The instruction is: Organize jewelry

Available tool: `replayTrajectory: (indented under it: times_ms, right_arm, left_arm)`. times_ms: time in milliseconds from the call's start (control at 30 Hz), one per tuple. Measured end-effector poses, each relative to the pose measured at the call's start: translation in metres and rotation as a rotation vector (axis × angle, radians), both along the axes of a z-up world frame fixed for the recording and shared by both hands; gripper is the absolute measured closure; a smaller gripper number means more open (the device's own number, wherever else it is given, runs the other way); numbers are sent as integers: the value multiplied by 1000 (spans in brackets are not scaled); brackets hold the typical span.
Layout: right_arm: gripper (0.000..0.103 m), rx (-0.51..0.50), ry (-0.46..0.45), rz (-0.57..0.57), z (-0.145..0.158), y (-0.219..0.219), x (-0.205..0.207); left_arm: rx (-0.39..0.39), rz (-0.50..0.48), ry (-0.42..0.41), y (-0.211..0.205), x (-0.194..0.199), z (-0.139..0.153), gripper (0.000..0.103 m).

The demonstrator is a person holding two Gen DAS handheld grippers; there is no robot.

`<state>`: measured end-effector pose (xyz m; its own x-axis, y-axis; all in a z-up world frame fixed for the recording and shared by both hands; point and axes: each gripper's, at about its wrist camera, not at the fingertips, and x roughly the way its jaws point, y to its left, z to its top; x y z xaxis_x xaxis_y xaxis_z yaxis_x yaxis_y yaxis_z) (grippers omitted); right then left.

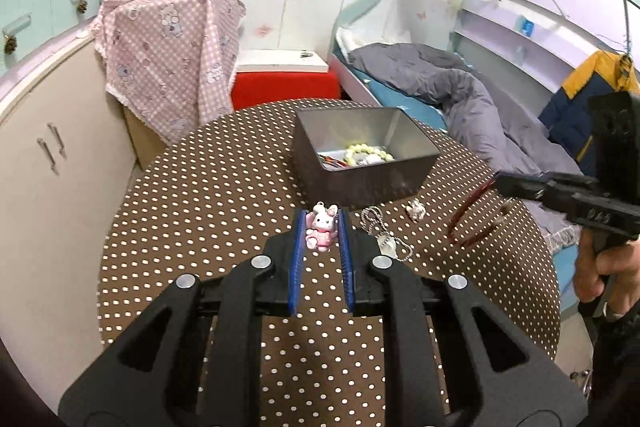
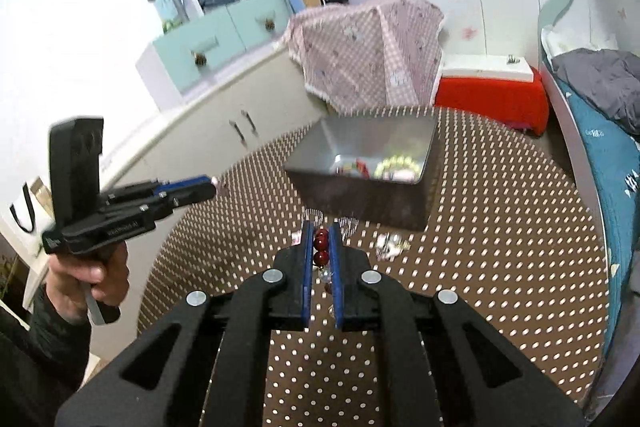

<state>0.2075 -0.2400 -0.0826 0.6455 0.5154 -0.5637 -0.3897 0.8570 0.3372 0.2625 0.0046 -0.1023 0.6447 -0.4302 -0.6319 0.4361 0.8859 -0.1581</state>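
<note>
A pink and white rabbit charm [image 1: 321, 227] sits between the fingers of my left gripper [image 1: 320, 227], which is shut on it just in front of the grey metal box [image 1: 360, 183]. The box holds a pale bead bracelet [image 1: 368, 151] and other pieces. My right gripper [image 2: 321, 247] is shut on a dark red bead bracelet [image 2: 321, 247] and holds it above the table near the box [image 2: 360, 195]. In the left wrist view the red bracelet [image 1: 466, 219] hangs from the right gripper [image 1: 500, 183]. The left gripper also shows in the right wrist view [image 2: 212, 185].
A silver ball chain with a charm [image 1: 380, 231] and a small white piece [image 1: 416, 209] lie on the brown polka-dot round table [image 1: 200, 207] in front of the box. A bed, a red stool and cupboards stand around the table.
</note>
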Motion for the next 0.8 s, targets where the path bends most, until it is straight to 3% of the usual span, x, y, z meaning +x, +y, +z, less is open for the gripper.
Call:
replayTrajectory:
  times_ms: [300, 567, 800]
  right_arm:
    - [97, -21, -124, -13, 56, 3, 15]
    - [97, -65, -232, -3, 107, 18, 41]
    - [97, -81, -202, -28, 104, 21, 71]
  left_arm:
    - [28, 44, -70, -11, 2, 31, 87]
    - [25, 43, -171, -30, 21, 79, 87]
    - [-37, 16, -132, -45, 53, 94, 87]
